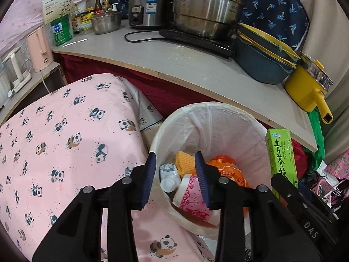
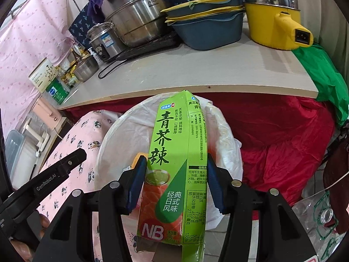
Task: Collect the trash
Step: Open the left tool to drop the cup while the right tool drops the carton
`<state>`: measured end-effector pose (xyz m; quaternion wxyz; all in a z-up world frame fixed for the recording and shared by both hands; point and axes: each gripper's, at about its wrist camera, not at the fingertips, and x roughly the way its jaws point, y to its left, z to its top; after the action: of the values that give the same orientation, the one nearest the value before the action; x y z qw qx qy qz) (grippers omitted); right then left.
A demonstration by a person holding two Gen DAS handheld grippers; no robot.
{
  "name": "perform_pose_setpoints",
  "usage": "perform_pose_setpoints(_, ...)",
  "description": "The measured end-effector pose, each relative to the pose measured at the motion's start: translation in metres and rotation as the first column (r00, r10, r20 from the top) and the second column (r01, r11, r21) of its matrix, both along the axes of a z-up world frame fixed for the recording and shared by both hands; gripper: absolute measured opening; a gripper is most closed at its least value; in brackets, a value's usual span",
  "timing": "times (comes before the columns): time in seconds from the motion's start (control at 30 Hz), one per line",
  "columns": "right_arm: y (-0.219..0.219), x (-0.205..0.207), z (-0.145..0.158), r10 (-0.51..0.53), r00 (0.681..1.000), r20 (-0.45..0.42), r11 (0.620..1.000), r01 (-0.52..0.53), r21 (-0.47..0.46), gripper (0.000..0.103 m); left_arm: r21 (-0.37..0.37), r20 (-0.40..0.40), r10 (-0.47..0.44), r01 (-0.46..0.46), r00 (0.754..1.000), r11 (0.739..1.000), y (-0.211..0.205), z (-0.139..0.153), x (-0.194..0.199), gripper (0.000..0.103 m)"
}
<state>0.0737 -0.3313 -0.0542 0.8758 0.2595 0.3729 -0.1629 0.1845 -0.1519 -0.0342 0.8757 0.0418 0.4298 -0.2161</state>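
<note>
The green carton (image 2: pixel 174 170) is clamped upright between the pads of the right gripper (image 2: pixel 175 183), just above the white-lined bin (image 1: pixel 196 113). The left gripper (image 1: pixel 176 179) is held partly open and empty over that bin — a pink paper cup (image 1: pixel 192 198) and orange wrappers (image 1: pixel 229 170) are seen inside.

Soft, even indoor light fills both wrist views, bright enough to read the print on the green carton (image 2: pixel 174 163). Glare streaks the steel pots (image 1: pixel 207 11) at the far side of the table (image 1: pixel 174 65), and a thin white highlight lies on its far-left surface. Shadows stay faint, deepest under the table's near edge. Fisheye distortion bows that edge into a curve, and dark vignetting rounds every corner. Focus holds sharp at centre, softening slightly toward the rims.
</note>
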Motion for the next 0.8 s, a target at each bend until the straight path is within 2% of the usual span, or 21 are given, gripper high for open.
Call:
perform_pose_setpoints(0.47,0.024,0.046,-0.008,0.090,0.995,-0.032,0.996,-0.090,-0.018,0.052,0.032,0.008,0.057,-0.057,0.998,0.998,0.025,-0.008,0.003,0.035)
perform_pose_setpoints(0.53,0.025,0.053,-0.009,0.100,0.994,-0.037,0.995,-0.101,-0.020,0.052,0.034,0.008,0.065,-0.065,0.998,0.997,0.027,-0.009,0.003,0.037)
perform_pose_setpoints(0.7,0.031,0.059,-0.004,0.100,0.994,-0.034,0.994,-0.101,-0.041,0.054,0.038,0.023,0.085,-0.086,0.996,0.996,0.034,-0.008,0.000,0.050)
perform_pose_setpoints(0.8,0.032,0.058,0.002,0.099,0.995,-0.026,0.994,-0.101,-0.053,0.054,0.037,0.031,0.092,-0.093,0.995,0.995,0.037,-0.006,-0.002,0.051)
